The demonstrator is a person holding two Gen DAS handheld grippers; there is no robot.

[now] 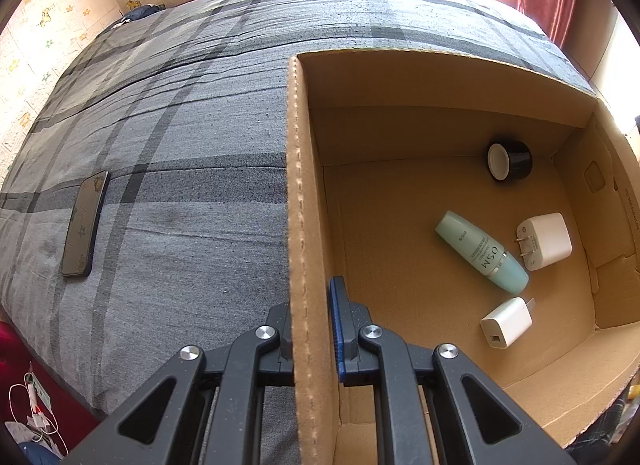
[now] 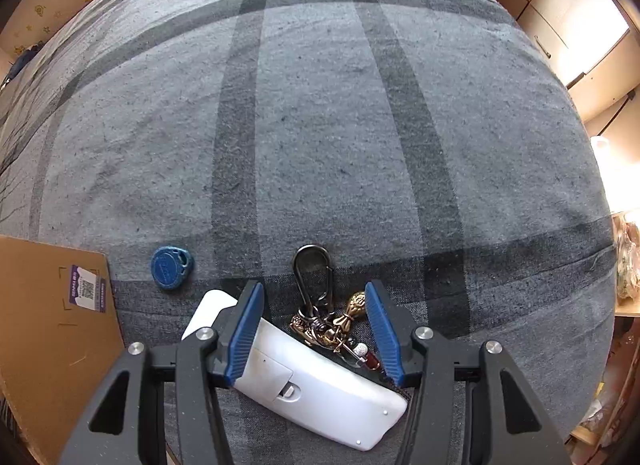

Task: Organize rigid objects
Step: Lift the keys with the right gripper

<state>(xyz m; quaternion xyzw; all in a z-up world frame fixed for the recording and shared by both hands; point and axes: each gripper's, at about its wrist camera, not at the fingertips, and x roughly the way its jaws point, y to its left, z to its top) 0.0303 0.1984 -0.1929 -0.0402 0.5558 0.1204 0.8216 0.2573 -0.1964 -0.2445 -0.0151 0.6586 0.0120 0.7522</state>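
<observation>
On the grey plaid bed (image 2: pixel 340 125), the right gripper (image 2: pixel 316 329) points down over a keychain (image 2: pixel 320 321) with its jaws about half apart, straddling the keys and part of a white remote (image 2: pixel 320 389); nothing is pinched yet. The left gripper (image 1: pixel 310 329) is clamped on the cardboard box (image 1: pixel 298 185) wall, steadying it. Inside the box lie a green bottle (image 1: pixel 480 251), two chargers and a black jar. The step in hand looks like picking up the keychain; next, the jaws should settle around it alone, clear of the remote, and close.
</observation>
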